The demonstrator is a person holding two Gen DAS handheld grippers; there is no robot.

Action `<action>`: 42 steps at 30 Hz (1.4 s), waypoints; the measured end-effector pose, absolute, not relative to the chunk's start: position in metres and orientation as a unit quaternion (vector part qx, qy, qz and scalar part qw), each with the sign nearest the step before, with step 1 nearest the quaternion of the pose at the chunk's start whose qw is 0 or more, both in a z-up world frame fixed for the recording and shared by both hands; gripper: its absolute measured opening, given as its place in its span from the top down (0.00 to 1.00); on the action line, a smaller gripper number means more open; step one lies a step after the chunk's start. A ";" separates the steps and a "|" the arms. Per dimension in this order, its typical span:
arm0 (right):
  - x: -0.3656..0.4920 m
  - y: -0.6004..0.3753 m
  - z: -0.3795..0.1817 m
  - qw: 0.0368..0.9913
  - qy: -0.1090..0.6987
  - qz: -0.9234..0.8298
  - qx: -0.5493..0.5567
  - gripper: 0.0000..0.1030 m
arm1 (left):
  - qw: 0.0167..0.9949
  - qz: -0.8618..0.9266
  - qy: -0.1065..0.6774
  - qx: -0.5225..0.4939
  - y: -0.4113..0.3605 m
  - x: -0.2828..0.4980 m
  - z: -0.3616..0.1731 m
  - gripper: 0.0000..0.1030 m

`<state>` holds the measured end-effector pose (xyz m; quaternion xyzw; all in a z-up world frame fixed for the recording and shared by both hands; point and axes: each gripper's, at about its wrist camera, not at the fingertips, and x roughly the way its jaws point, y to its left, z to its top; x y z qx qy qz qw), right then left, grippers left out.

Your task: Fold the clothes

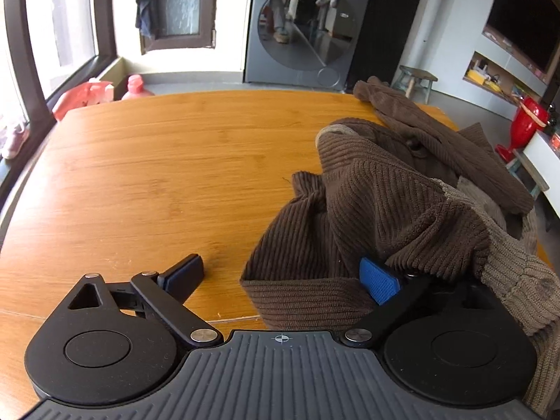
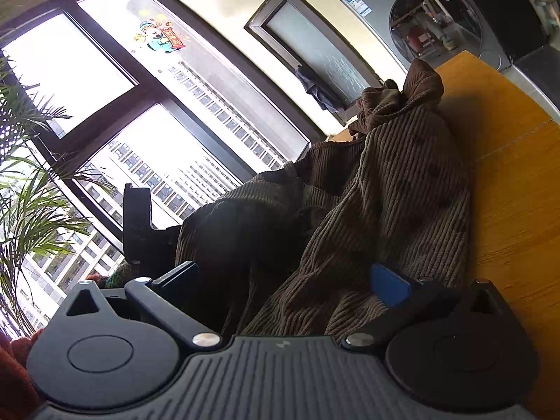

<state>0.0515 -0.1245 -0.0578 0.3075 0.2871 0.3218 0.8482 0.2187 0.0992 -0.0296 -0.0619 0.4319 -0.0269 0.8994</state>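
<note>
Left wrist view: left tongs (image 1: 283, 273) spread wide over the wooden tabletop (image 1: 157, 175); brown corduroy garment (image 1: 385, 203) heaped on the tabletop's right side, one fold draped over the blue-padded finger (image 1: 379, 280), the other finger bare, nothing pinched. Washing machine (image 1: 304, 24) beyond the far edge. Right wrist view: right tongs (image 2: 285, 280) spread, garment (image 2: 392, 192) bunched between the fingers; pads not visibly pressing
</note>
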 end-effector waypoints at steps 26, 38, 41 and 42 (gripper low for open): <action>0.053 -0.122 -0.058 0.851 0.294 0.318 0.296 0.00 | 0.934 0.078 0.346 0.026 0.165 0.231 -0.001 0.92; 0.062 -0.086 -0.045 0.873 0.333 0.278 0.224 0.00 | 0.951 0.079 0.272 -0.123 0.242 0.213 0.058 0.66; 0.064 -0.069 -0.037 0.882 0.349 0.276 0.157 0.00 | 0.942 -0.056 0.274 -0.183 0.200 0.198 0.052 0.32; 0.063 -0.061 -0.034 0.885 0.354 0.277 0.120 0.00 | 0.935 -0.091 0.282 -0.195 0.185 0.199 0.045 0.28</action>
